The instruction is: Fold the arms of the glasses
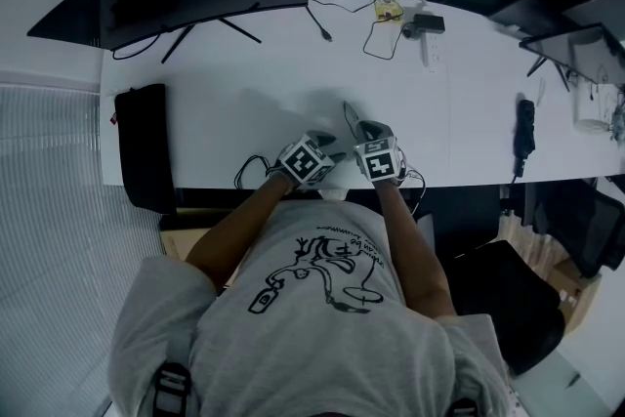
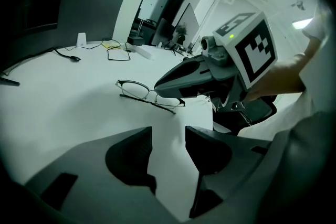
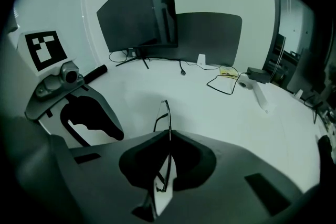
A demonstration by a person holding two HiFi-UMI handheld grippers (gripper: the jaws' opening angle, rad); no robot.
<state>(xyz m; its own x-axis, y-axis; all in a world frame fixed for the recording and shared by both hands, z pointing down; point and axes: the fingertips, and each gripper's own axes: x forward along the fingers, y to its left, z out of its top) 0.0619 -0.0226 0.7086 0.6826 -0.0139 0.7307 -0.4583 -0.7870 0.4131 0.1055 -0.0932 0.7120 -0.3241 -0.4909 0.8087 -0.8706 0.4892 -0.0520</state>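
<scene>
White desk [image 1: 244, 103]; thin dark-rimmed glasses [image 2: 137, 91] clamped in right claw [image 3: 168, 135], left claw [image 2: 169, 136] wide, empty.

Head view: high, looking steeply down on the desk [image 1: 244, 103].
Left gripper view: low, close, facing the right tongs [image 2: 160, 91].
Right gripper view: low, facing the monitor [image 3: 139, 13].
Shared: glasses [image 2: 140, 92], desk.
</scene>
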